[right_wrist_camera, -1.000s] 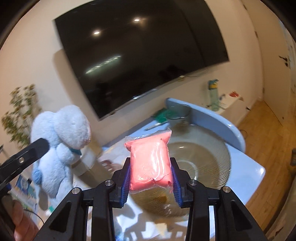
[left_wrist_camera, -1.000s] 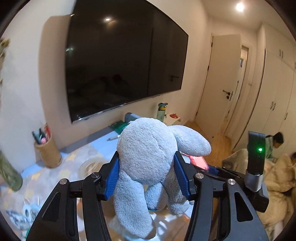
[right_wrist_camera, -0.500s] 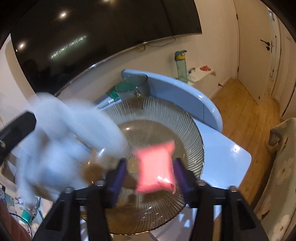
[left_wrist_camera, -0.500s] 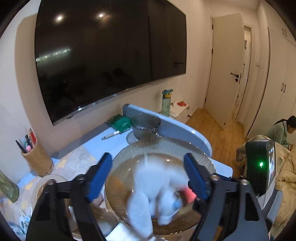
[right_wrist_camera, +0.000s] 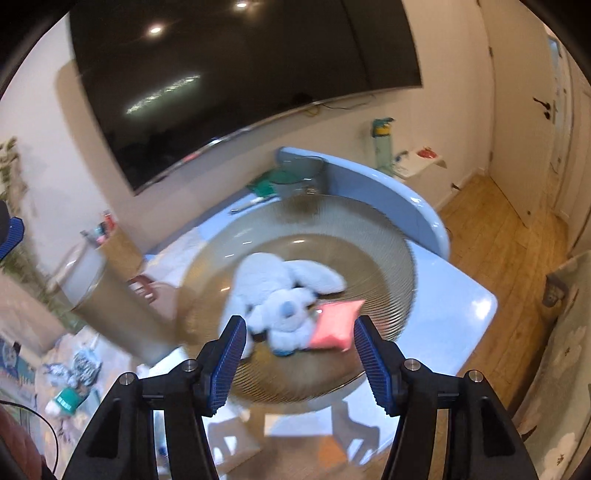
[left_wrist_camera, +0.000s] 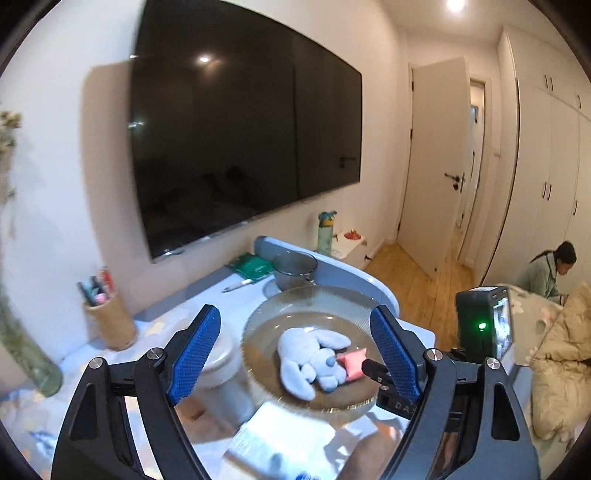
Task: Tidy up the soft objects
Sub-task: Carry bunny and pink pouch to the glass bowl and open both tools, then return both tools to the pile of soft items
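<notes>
With the bunny (left_wrist_camera: pixel 314 352) and the pink pouch (right_wrist_camera: pixel 334 323) both lying in the glass bowl (left_wrist_camera: pixel 258 325) (pouch touching the bunny's right side), we keep both hand-held grippers, left (left_wrist_camera: pixel 295 354) and right (right_wrist_camera: pixel 297 363), released, jaws just opened and empty, and lift clear of the bowl.

Dark wall-mounted television (left_wrist_camera: pixel 243 147), white door (left_wrist_camera: pixel 432 162), wooden floor (left_wrist_camera: pixel 417 291), ceiling spotlight (left_wrist_camera: pixel 455 5).
</notes>
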The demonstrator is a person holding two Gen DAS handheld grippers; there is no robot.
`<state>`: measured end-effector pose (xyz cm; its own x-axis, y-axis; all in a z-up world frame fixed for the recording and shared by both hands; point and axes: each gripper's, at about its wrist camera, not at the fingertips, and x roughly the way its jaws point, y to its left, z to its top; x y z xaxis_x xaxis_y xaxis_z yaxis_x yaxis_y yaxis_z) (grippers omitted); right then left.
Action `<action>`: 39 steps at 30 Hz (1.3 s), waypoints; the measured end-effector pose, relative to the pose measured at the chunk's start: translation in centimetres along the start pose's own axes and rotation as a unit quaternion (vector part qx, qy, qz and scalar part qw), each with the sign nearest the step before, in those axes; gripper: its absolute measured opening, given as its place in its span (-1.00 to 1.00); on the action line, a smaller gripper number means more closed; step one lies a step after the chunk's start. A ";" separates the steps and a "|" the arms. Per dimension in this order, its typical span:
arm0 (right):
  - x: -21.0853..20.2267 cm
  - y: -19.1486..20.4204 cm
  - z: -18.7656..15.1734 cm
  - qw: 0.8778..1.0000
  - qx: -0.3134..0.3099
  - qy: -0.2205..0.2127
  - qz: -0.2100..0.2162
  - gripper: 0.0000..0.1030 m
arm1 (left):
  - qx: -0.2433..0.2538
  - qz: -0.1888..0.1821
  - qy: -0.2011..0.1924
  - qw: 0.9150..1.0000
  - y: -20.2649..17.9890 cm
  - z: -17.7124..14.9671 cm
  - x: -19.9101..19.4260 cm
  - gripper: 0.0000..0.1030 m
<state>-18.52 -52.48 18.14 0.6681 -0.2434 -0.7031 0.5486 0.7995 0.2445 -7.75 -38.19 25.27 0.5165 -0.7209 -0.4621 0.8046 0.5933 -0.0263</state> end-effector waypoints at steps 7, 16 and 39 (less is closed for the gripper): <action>-3.3 6.3 -1.7 0.995 -0.050 -0.012 0.084 0.15 | -0.023 0.099 -0.007 0.995 6.3 -1.0 -9.7 0.60; -4.0 18.1 -4.9 0.970 -0.151 0.017 0.187 0.18 | -0.171 0.224 -0.047 0.958 20.0 -6.3 -24.0 0.92; 7.8 31.2 -19.1 0.884 -0.175 0.299 0.314 0.18 | -0.299 0.181 0.163 0.923 33.4 -30.1 -13.5 0.26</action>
<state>-5.77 -18.98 7.50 0.3429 0.5590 -0.7549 -0.0951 0.8202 0.5642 3.32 2.15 3.99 0.5258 -0.3483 -0.7760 0.2408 0.9359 -0.2570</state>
